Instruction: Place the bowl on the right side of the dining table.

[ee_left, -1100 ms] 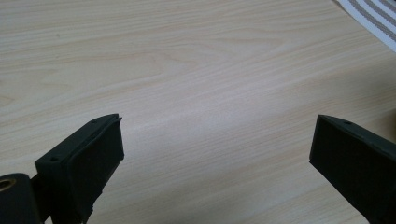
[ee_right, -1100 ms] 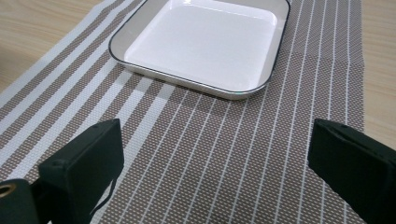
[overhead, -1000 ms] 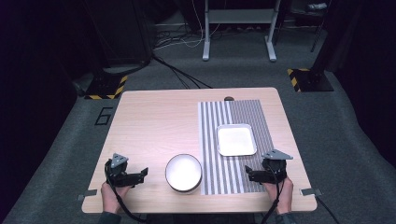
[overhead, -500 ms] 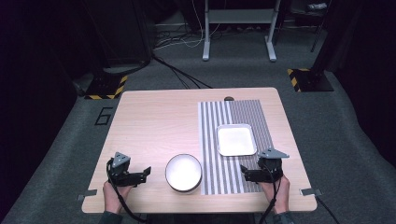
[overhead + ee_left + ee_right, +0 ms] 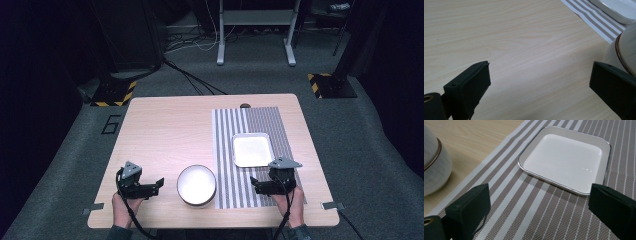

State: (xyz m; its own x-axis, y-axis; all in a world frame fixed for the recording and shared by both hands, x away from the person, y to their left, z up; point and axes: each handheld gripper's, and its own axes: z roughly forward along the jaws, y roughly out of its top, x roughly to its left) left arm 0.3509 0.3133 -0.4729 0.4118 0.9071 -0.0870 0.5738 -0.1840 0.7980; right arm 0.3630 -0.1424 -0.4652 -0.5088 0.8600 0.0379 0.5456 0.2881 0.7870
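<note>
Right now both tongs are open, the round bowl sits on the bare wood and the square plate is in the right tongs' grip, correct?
Not quite. The square plate is not gripped: it lies on the striped mat, ahead of the open right tongs, as the right gripper view shows. The rest holds: left tongs open, round bowl on the wood.

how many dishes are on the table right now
2: a round white bowl on the bare wood near the front edge, between the two grippers, and a square white plate on the striped placemat, right of the bowl.

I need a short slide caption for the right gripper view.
Open right gripper above striped placemat, facing square white plate.
</note>
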